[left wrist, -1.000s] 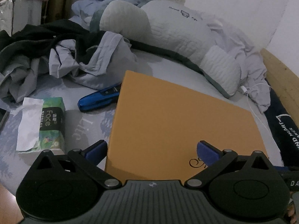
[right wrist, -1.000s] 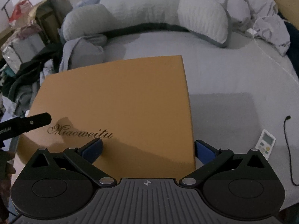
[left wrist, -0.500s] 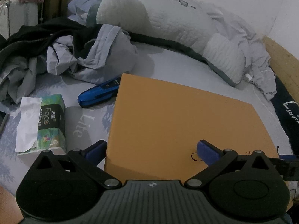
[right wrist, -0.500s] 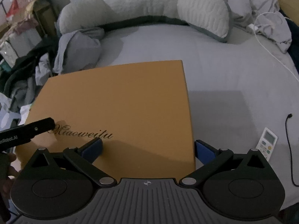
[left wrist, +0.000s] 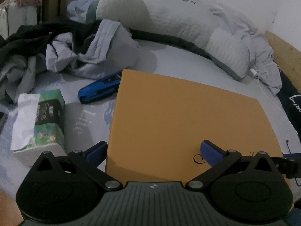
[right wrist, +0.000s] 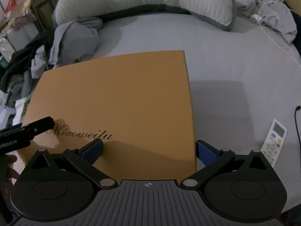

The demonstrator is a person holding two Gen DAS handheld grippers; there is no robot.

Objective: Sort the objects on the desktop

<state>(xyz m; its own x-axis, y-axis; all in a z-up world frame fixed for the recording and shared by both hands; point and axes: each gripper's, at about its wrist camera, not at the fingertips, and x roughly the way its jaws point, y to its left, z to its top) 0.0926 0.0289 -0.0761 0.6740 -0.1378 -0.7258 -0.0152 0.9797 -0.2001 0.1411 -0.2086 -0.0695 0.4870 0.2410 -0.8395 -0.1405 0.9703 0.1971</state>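
A large flat orange box (left wrist: 188,116) with script lettering lies on the bed; it also shows in the right wrist view (right wrist: 120,101). My left gripper (left wrist: 153,150) is open, its fingers straddling the box's near left corner. My right gripper (right wrist: 149,149) is open, straddling the near right corner. A blue stapler (left wrist: 99,88) lies left of the box. A green tissue pack (left wrist: 40,120) lies further left. A white remote (right wrist: 273,141) lies right of the box.
A long grey-white pillow (left wrist: 178,26) curves across the back of the bed. Crumpled clothes (left wrist: 62,52) are piled at the back left. A white cable (right wrist: 276,43) and a black cable (right wrist: 296,124) lie at the right. A wooden bed edge (left wrist: 282,49) runs along the right.
Both grippers have pulled back and risen a little, so the box sits lower and smaller in each view. Both jaws stay open.
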